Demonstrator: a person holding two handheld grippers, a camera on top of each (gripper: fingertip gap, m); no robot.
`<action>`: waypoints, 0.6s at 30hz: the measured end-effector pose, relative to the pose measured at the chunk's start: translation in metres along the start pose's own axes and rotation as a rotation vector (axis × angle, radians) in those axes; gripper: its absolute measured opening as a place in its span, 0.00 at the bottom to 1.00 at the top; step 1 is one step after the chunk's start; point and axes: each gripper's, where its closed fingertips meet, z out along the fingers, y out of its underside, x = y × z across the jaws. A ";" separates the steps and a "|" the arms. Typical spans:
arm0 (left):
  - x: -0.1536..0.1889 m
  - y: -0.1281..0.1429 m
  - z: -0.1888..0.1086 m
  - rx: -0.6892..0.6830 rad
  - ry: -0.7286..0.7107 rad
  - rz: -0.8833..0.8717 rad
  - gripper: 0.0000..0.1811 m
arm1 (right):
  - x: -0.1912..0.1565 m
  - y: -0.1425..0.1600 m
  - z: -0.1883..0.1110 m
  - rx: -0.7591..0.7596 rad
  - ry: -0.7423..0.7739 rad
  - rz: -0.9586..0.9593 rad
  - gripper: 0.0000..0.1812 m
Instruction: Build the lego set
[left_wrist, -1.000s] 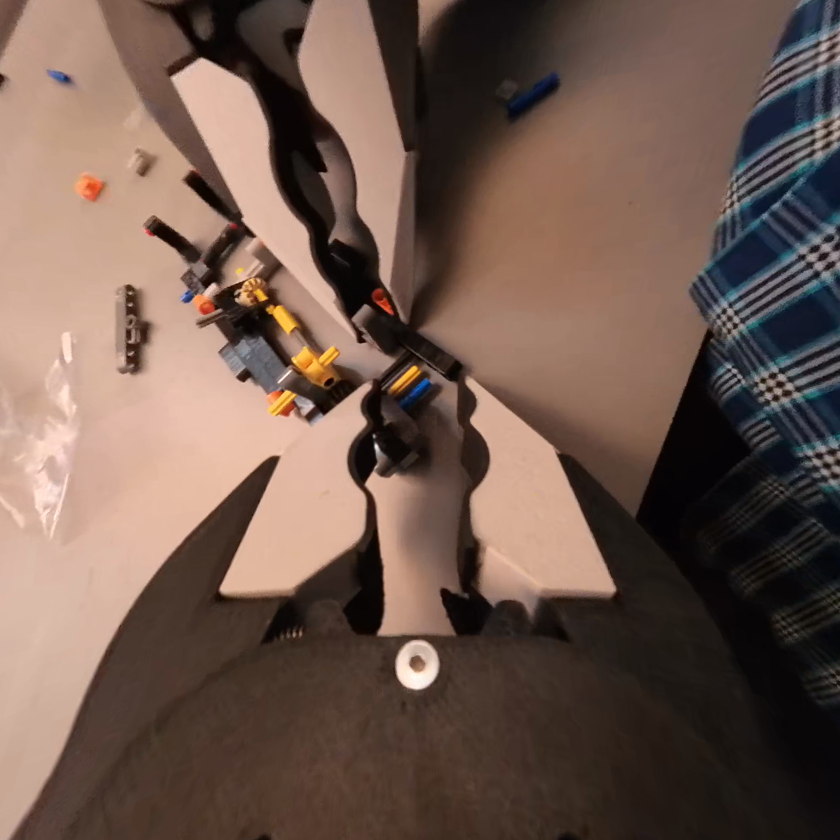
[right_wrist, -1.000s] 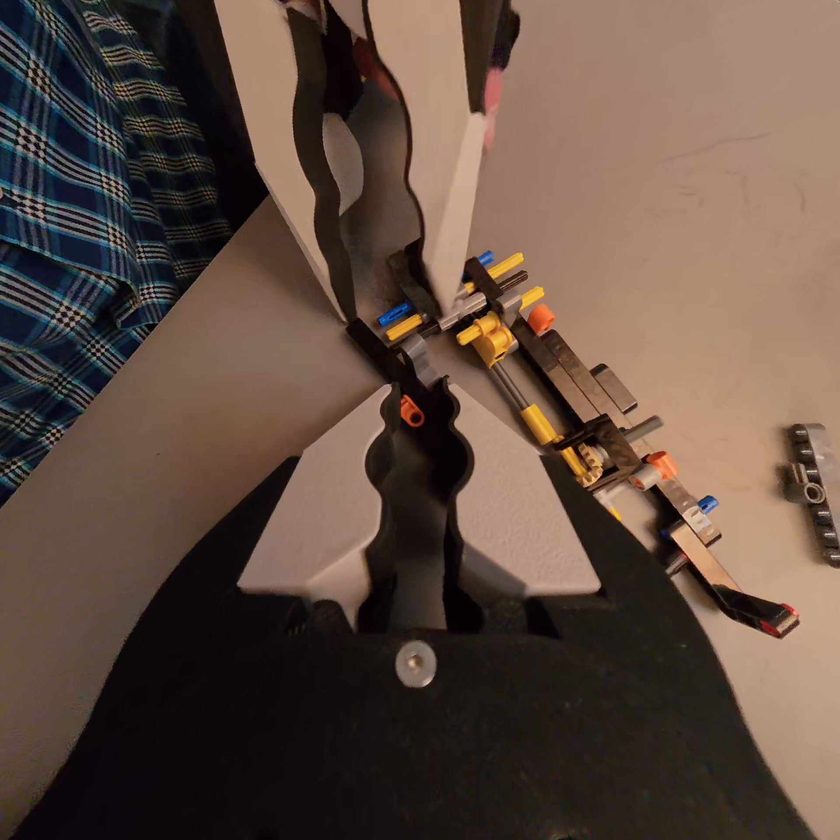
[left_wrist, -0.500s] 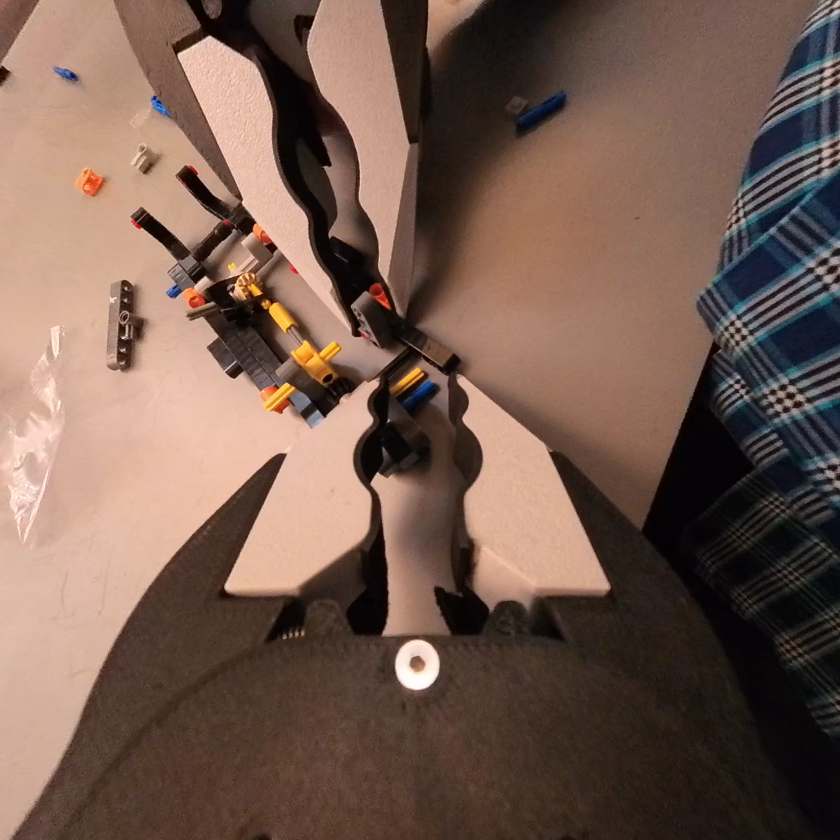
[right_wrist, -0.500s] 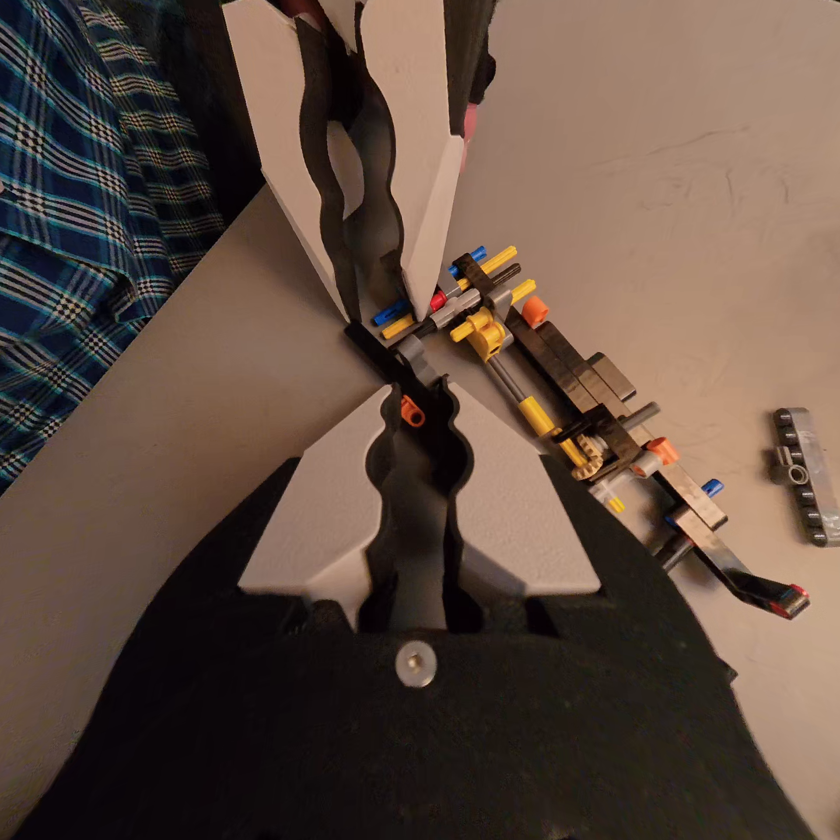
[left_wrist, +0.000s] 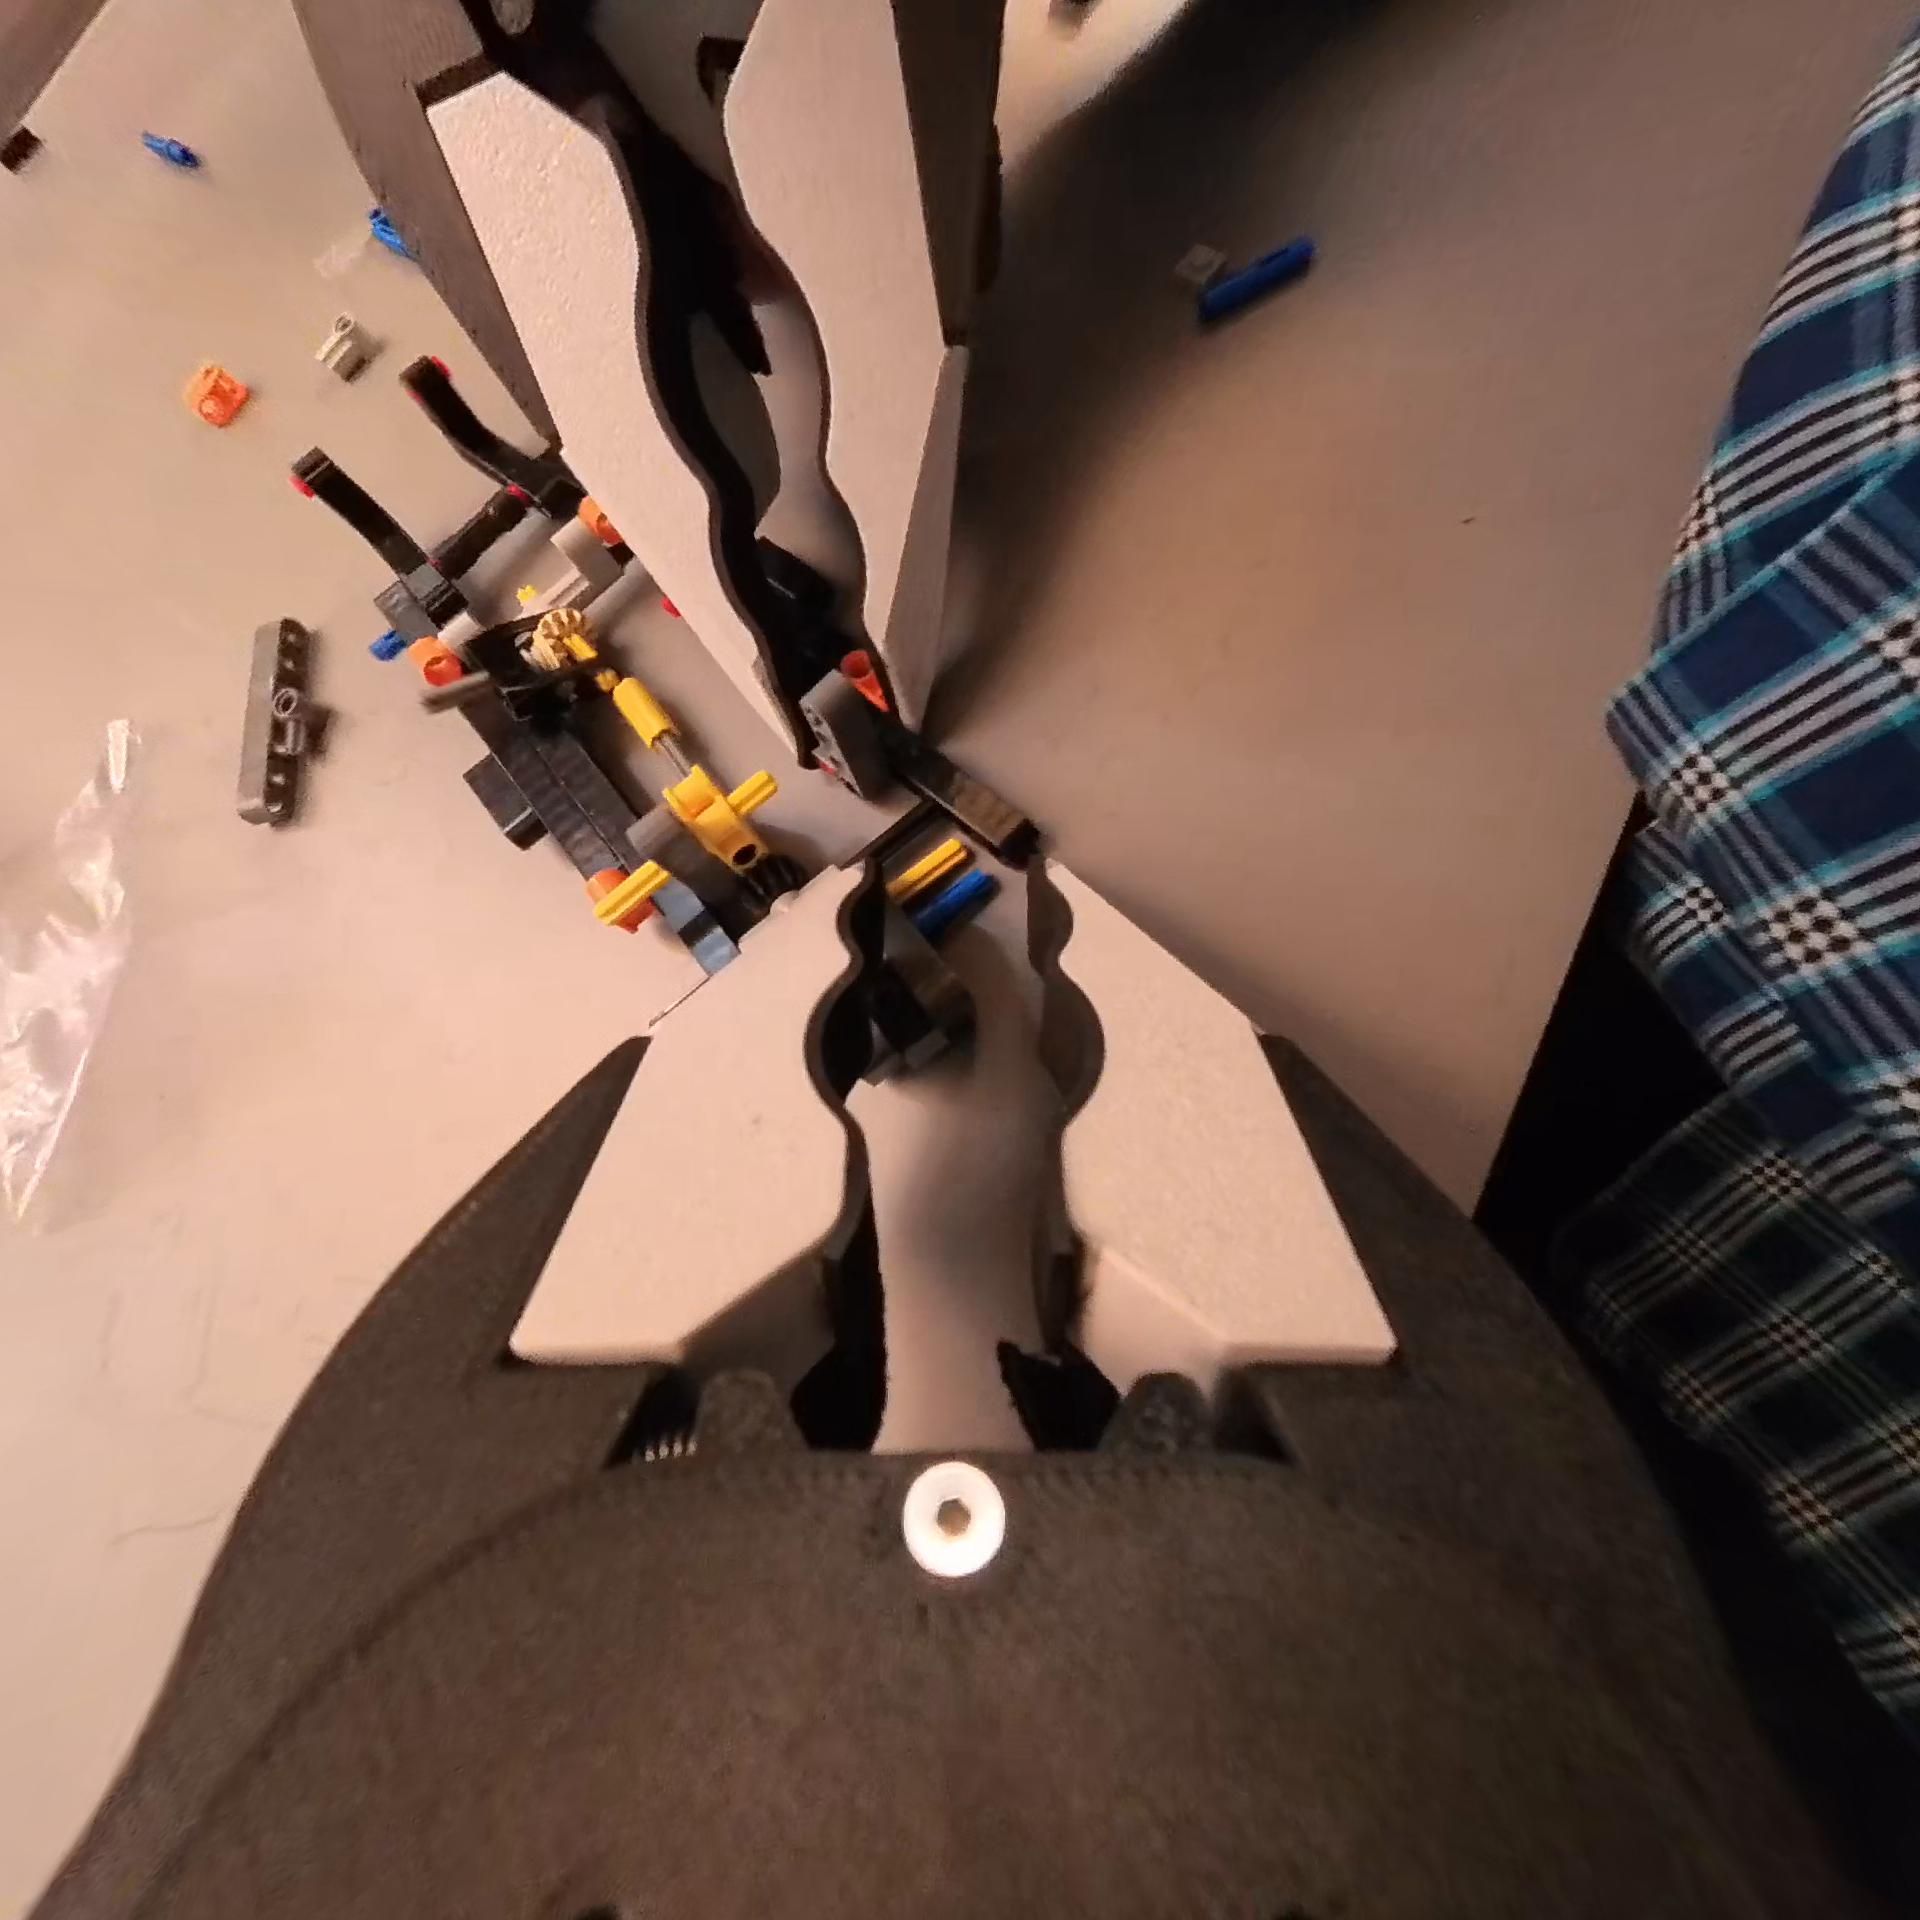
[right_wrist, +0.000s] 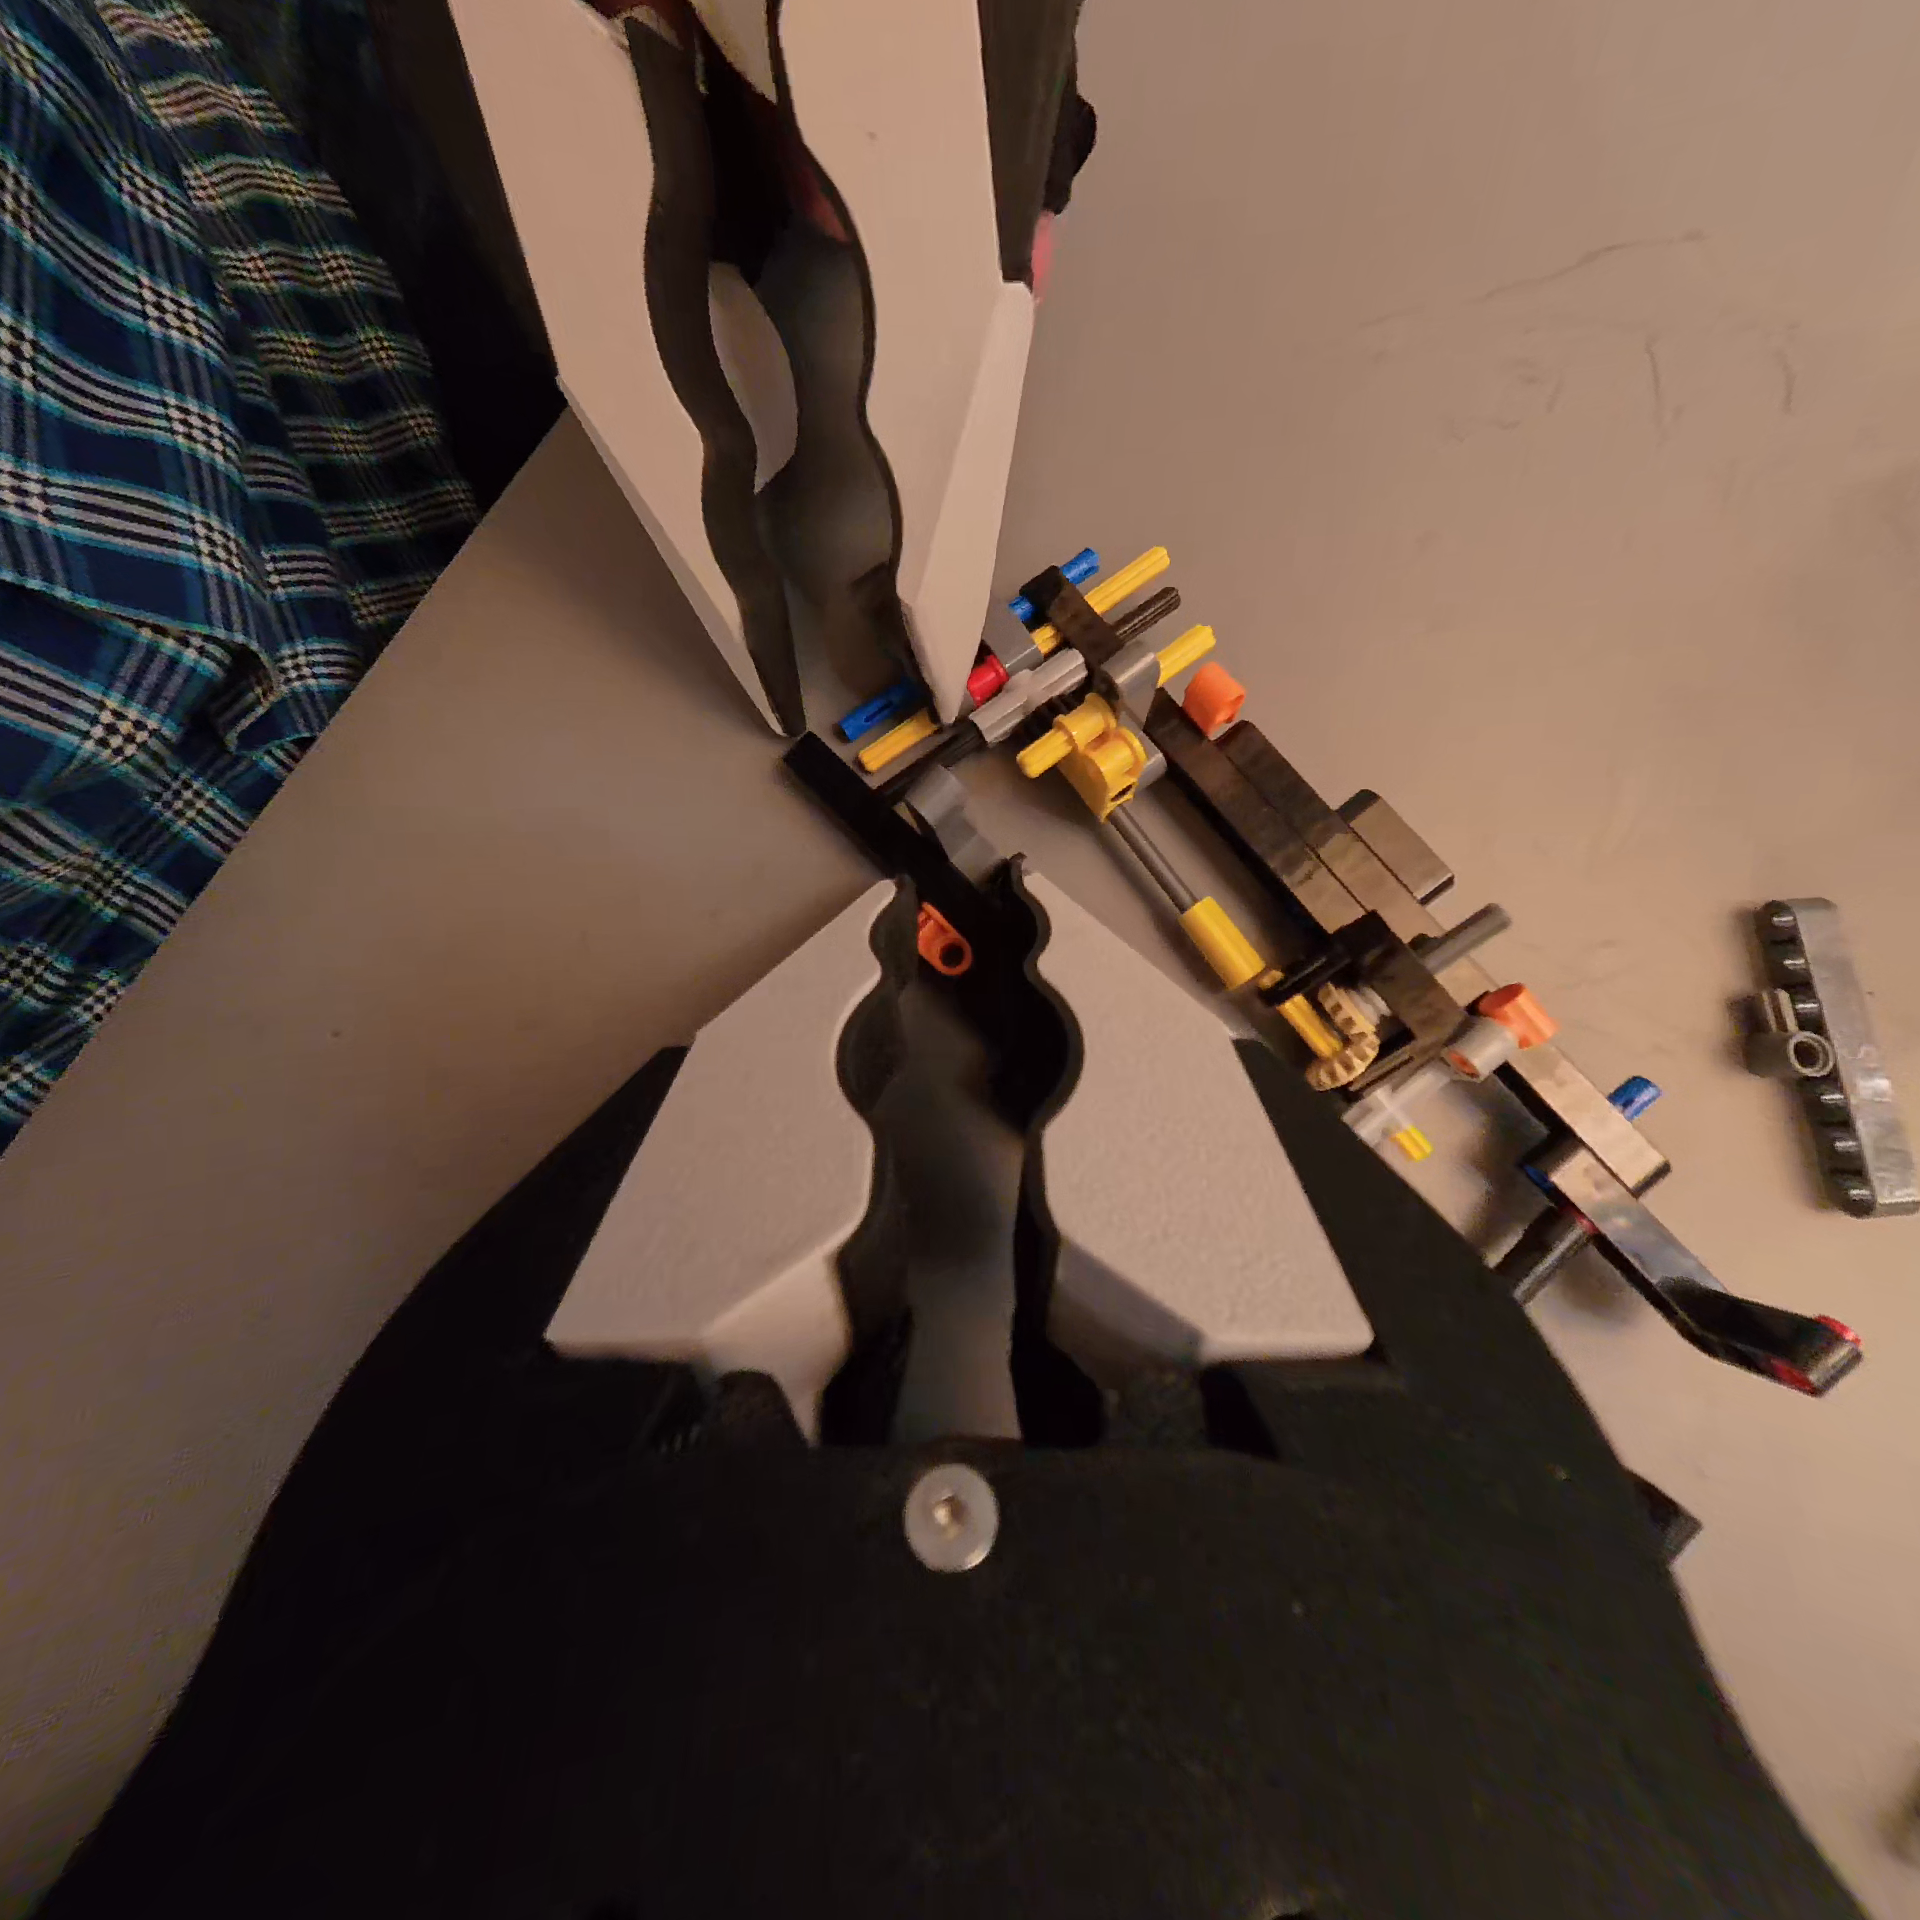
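Left wrist view: left gripper (left_wrist: 945, 894) low over the beige desk (left_wrist: 1299, 644), jaws narrowly parted around the near end of the lego assembly (left_wrist: 665, 769), a black block of that end lying against the left finger (left_wrist: 727, 1039) with a gap to the other; whether actually pinched cannot be told. Yellow and blue pins (left_wrist: 940, 878) poking out just past the fingertips. Opposite, right gripper (left_wrist: 873, 717) reaching in from the top, jaws closed down on a grey piece with an orange pin (left_wrist: 857, 696) joined to a black beam.

Right wrist view: right gripper (right_wrist: 956, 883) clamped on that black beam, orange pin (right_wrist: 943, 940) showing between the jaws. Lego assembly (right_wrist: 1247, 883) stretched out on the desk (right_wrist: 1455, 416) toward the right, near the desk's edge, with yellow axle, tan gear, orange bushes and a long black blade tipped red. Left gripper (right_wrist: 862, 717) coming down from above onto the assembly's blue and yellow pins.

Loose on the desk: grey beam with a connector (right_wrist: 1829, 1060), well apart from the assembly; orange piece (left_wrist: 218, 395), small grey connector (left_wrist: 343, 343), blue pin (left_wrist: 1252, 281), clear plastic bag (left_wrist: 62, 956) at the left edge. Blue plaid sleeve (left_wrist: 1787, 727) beside the desk.
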 end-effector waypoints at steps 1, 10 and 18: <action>0.000 0.000 0.000 0.001 -0.003 0.003 0.15 | 0.001 0.000 0.000 0.002 0.001 0.005 0.08; -0.001 -0.001 0.000 0.003 -0.008 -0.016 0.19 | 0.008 0.001 0.000 -0.012 0.038 0.021 0.08; -0.025 -0.009 -0.011 0.001 -0.120 -0.062 0.40 | 0.012 0.002 -0.002 -0.009 0.055 0.040 0.08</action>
